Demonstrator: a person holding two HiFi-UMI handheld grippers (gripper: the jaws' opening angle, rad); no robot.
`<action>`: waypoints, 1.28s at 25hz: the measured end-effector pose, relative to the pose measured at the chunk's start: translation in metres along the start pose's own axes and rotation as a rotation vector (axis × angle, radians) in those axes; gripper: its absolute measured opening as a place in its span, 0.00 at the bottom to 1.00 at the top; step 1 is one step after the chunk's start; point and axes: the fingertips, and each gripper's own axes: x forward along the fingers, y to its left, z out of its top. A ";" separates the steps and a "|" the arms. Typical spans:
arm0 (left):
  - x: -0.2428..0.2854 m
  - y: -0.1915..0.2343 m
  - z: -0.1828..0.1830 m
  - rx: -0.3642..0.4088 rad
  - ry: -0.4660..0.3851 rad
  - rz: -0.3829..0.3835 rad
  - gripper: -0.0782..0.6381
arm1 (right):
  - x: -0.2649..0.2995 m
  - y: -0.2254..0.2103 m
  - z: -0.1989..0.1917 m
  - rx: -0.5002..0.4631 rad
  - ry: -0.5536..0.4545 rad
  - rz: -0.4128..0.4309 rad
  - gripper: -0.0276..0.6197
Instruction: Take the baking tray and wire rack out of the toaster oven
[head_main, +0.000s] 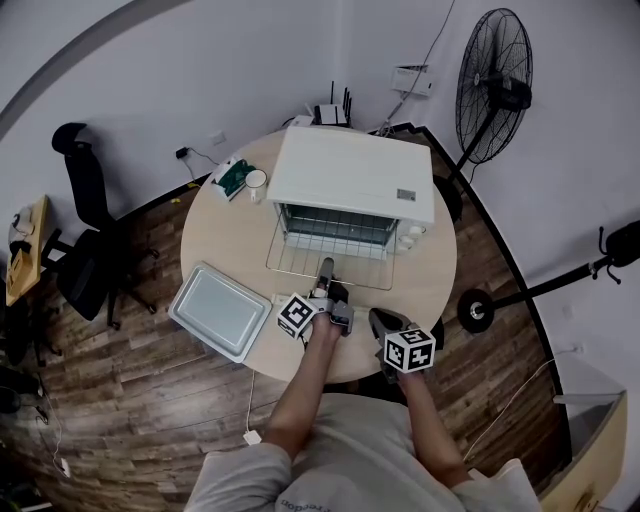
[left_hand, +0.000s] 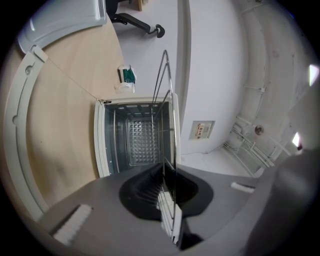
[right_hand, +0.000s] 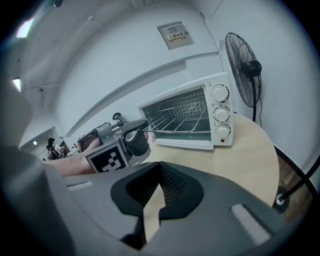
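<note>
- The rack, half out of the oven, is pinched by the left hand-held gripper.
- The right hand-held gripper, farther off, is pressed together, empty.

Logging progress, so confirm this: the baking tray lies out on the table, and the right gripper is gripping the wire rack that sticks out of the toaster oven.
Wrong gripper. The left gripper grips the wire rack that sticks out of the toaster oven, as the head view shows; the right gripper holds nothing. The baking tray does lie on the table.
</note>
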 end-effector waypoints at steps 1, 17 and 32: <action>-0.001 0.000 0.000 0.002 0.000 0.002 0.20 | 0.000 0.000 0.000 0.001 -0.001 -0.001 0.04; -0.027 -0.011 -0.001 0.009 0.017 -0.036 0.20 | 0.011 0.007 -0.012 0.005 0.022 -0.007 0.04; -0.078 -0.029 0.030 0.021 -0.011 -0.084 0.19 | 0.045 0.049 -0.018 -0.067 0.089 0.097 0.04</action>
